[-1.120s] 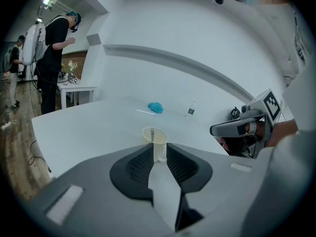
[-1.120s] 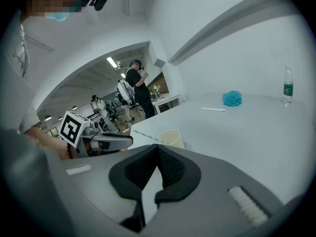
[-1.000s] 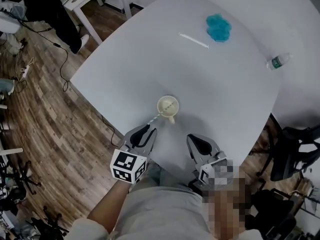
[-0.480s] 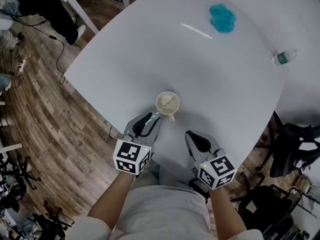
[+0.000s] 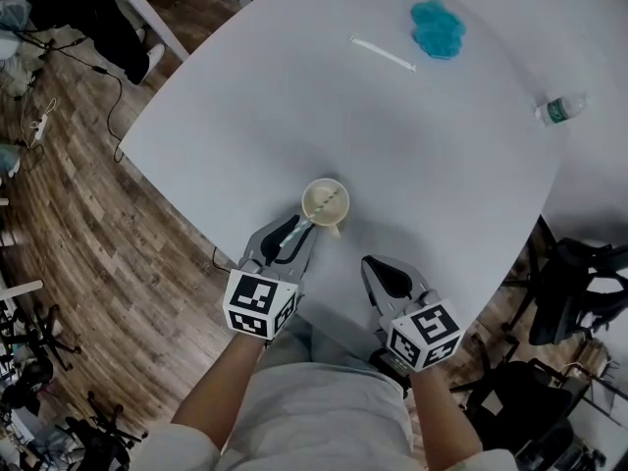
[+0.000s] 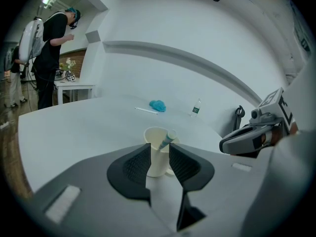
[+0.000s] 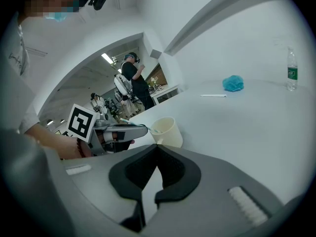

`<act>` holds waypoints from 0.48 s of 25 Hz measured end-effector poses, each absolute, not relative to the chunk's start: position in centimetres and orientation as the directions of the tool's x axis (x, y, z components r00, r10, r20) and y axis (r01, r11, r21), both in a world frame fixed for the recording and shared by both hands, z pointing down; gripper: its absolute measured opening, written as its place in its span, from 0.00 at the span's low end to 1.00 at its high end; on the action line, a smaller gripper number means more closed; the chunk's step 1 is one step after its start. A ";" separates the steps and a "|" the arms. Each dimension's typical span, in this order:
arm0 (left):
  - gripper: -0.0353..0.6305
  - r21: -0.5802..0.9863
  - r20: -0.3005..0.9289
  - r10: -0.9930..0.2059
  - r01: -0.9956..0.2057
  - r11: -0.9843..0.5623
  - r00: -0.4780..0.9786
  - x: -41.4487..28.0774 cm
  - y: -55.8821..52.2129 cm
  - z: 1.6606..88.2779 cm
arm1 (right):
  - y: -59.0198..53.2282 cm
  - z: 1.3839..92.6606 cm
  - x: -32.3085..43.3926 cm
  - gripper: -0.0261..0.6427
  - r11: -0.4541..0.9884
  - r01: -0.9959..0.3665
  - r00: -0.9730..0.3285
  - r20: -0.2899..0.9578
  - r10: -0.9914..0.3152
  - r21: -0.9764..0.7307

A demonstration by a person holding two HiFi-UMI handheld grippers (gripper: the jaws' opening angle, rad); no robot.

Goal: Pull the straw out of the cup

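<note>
Wooden floor (image 5: 88,234) surrounds the white worktop (image 5: 294,96). The cup (image 5: 326,202) stands upright close to the worktop's near edge. The straw (image 5: 312,218) is in the cup and leans out over the rim toward your left side.

Your left hand-held gripper (image 5: 290,238) points at the cup with its jaws a narrow gap apart. The straw's upper end lies at their tips, and no firm clamp on it is visible.

Your right hand-held gripper (image 5: 378,275) sits near the cup with its jaw tips together, holding nothing.

A blue puff (image 5: 438,27), a white stick (image 5: 382,54) and a bottle (image 5: 561,109) lie at the far side.
</note>
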State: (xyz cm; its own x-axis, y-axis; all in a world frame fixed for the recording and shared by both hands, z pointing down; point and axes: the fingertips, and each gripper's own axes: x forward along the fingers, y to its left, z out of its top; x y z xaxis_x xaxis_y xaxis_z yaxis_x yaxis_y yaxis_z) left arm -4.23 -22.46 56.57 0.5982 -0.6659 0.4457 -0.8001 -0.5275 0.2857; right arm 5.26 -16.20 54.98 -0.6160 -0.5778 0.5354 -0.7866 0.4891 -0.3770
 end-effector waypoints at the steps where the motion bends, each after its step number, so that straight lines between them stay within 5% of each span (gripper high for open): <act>1: 0.25 0.286 0.444 -0.667 -0.800 -0.527 0.598 -4.2 -22.6 56.5 | -16.2 55.0 5.3 0.05 0.489 -0.787 -0.616 0.537 -0.577 -0.377; 12: 0.12 0.330 0.420 -0.686 -0.804 -0.494 0.594 -4.8 -23.4 56.2 | -16.7 55.8 5.2 0.05 0.488 -0.786 -0.616 0.550 -0.564 -0.380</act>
State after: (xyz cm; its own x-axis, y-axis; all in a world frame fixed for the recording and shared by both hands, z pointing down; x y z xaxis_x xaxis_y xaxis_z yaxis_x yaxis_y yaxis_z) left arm -4.77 -23.42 56.24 0.5939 -0.6862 0.4201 -0.8044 -0.4943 0.3297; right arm 5.24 -16.66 55.79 -0.6161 -0.5642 0.5496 -0.7858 0.4876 -0.3804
